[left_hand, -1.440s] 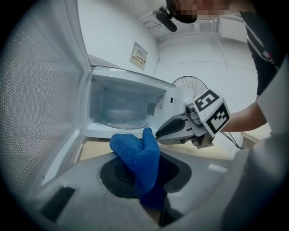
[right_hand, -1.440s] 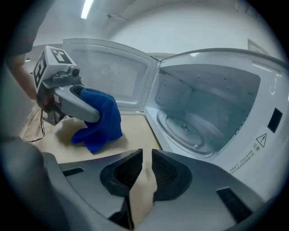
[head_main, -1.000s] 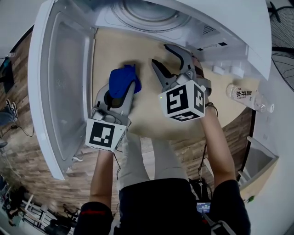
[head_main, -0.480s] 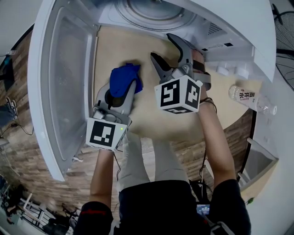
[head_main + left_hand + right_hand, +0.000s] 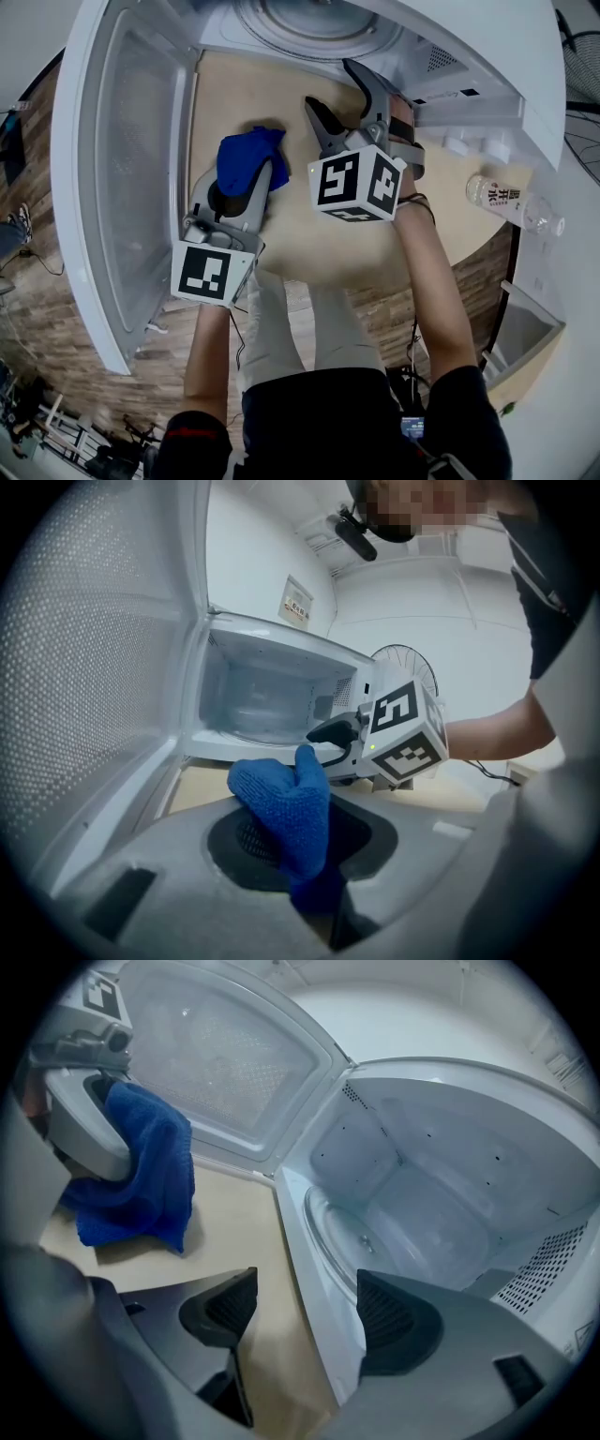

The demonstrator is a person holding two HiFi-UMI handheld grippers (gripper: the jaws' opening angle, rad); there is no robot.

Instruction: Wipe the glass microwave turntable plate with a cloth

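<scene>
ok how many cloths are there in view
1. A blue cloth is held in the jaws of the left gripper, over the table in front of the open microwave. Others may be hidden behind the grippers or deeper inside the microwave.

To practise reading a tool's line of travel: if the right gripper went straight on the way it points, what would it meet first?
Probably the microwave's front sill, with the glass turntable plate just behind; depth is unclear. The right gripper has just been opening its jaws, gripping nothing.
</scene>
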